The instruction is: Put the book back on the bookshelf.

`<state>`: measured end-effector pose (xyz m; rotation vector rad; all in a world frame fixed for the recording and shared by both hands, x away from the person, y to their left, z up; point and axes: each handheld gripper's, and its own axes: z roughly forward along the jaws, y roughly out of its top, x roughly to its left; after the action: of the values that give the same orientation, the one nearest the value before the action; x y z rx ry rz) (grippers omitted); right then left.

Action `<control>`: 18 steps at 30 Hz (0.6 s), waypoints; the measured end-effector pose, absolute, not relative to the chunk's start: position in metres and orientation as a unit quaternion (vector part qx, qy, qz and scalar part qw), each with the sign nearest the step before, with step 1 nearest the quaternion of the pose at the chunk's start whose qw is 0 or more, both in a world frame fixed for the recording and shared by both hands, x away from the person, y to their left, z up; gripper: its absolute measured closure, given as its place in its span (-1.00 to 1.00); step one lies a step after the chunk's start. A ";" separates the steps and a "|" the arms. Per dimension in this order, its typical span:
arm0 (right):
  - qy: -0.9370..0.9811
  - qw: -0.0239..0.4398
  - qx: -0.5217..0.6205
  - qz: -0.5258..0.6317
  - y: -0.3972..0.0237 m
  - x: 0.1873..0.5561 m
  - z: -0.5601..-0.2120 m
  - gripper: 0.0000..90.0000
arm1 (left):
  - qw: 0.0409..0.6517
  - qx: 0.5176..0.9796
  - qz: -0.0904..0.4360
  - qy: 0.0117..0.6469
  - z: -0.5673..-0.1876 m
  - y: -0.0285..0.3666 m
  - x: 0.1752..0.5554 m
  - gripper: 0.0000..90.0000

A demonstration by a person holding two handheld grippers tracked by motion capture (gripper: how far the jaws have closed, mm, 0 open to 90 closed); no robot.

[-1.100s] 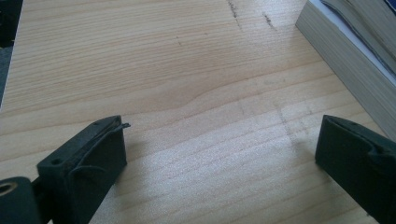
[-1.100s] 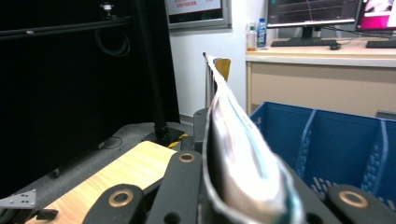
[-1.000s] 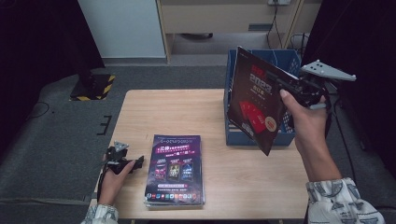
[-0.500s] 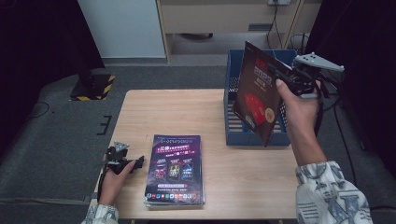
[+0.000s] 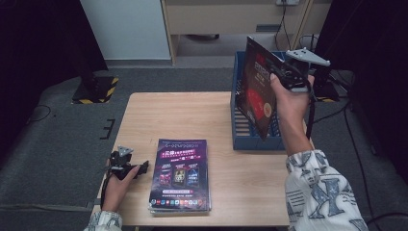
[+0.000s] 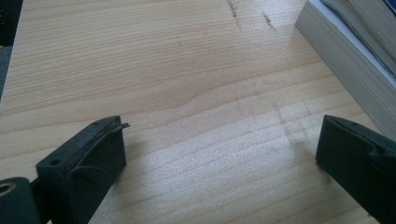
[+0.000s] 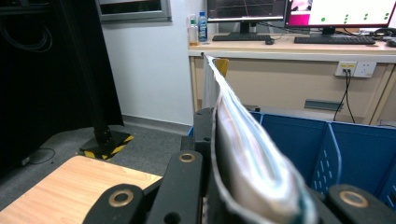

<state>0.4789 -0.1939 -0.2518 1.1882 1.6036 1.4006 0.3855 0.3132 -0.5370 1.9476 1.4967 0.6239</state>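
Magazine (image 5: 257,91) is pinched upright in the right gripper (image 5: 279,77), jaws clamped tight on it, hanging over the blue file rack (image 5: 240,130) at the desk's far right corner. Looks like the filing step: next it needs lining up with 1 slot and lowering in. Left gripper (image 5: 137,168) rests wide open, holding nothing, near the front left edge beside the stack of magazines (image 5: 180,175). Cover text is too blurry to read.
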 end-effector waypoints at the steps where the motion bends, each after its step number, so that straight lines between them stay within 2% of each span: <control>1: 0.616 0.345 0.458 0.540 -0.193 0.481 -0.253 0.93 | 0.299 0.734 0.235 0.563 -0.537 0.313 0.385 -0.99; 18: 0.597 0.374 0.464 0.537 -0.174 0.504 -0.273 0.93 | 0.300 0.734 0.235 0.563 -0.537 0.313 0.385 -0.99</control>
<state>0.5036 -0.1742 -0.2731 1.1880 1.5277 1.3763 0.3854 0.3130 -0.5370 1.9482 1.4945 0.6230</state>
